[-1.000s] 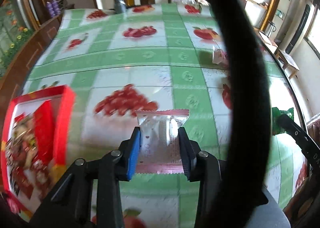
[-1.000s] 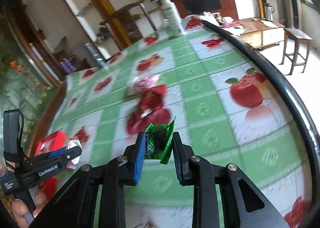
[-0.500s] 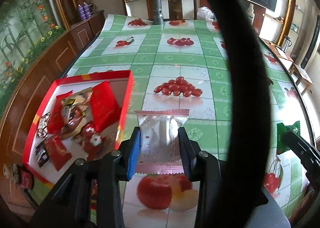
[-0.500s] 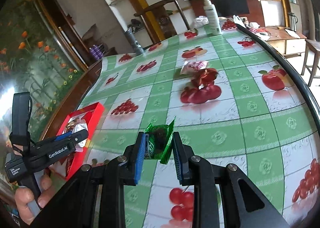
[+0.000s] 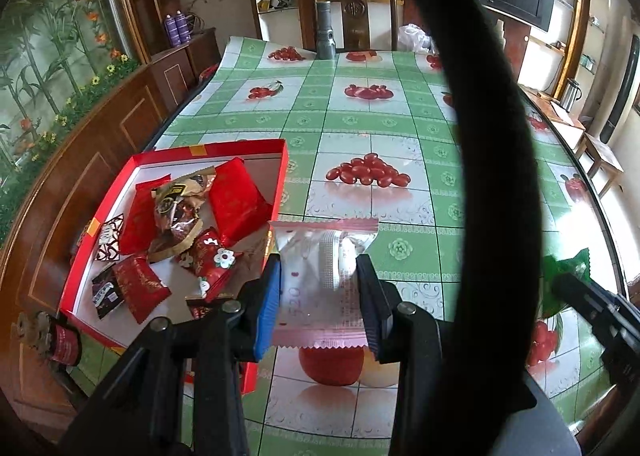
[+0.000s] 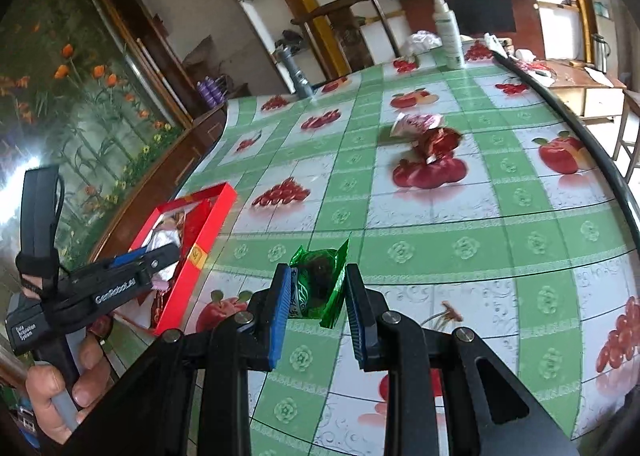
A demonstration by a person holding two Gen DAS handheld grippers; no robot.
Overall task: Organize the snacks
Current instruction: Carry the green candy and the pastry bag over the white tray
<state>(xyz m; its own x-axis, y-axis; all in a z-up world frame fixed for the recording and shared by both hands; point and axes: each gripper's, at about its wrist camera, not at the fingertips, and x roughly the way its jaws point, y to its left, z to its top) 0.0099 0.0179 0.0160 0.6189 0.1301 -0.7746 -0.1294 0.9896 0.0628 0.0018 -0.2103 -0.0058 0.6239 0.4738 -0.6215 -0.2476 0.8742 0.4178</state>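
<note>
While the left gripper (image 5: 320, 296) clamps a silver-and-pink snack packet (image 5: 322, 276) between its blue-padded fingers, the packet hangs in the air just past the near right wall of the red box (image 5: 282, 176), above the tablecloth (image 5: 400, 124). Inside the box lie several red wrappers and a brown-and-clear one, heaped toward the middle. From the right wrist view, the right gripper (image 6: 316, 302) is closed on a green snack wrapper (image 6: 318, 284) with something dark inside, held above the green-checked cloth to the right of the box (image 6: 208, 224). Farther out on the table, a pink packet (image 6: 416, 123) and a dark red wrapper (image 6: 440, 142) lie touching each other, well apart from the box. A white spray bottle (image 6: 448, 36) and a grey flashlight (image 5: 326, 32) stand at the far edge.
</note>
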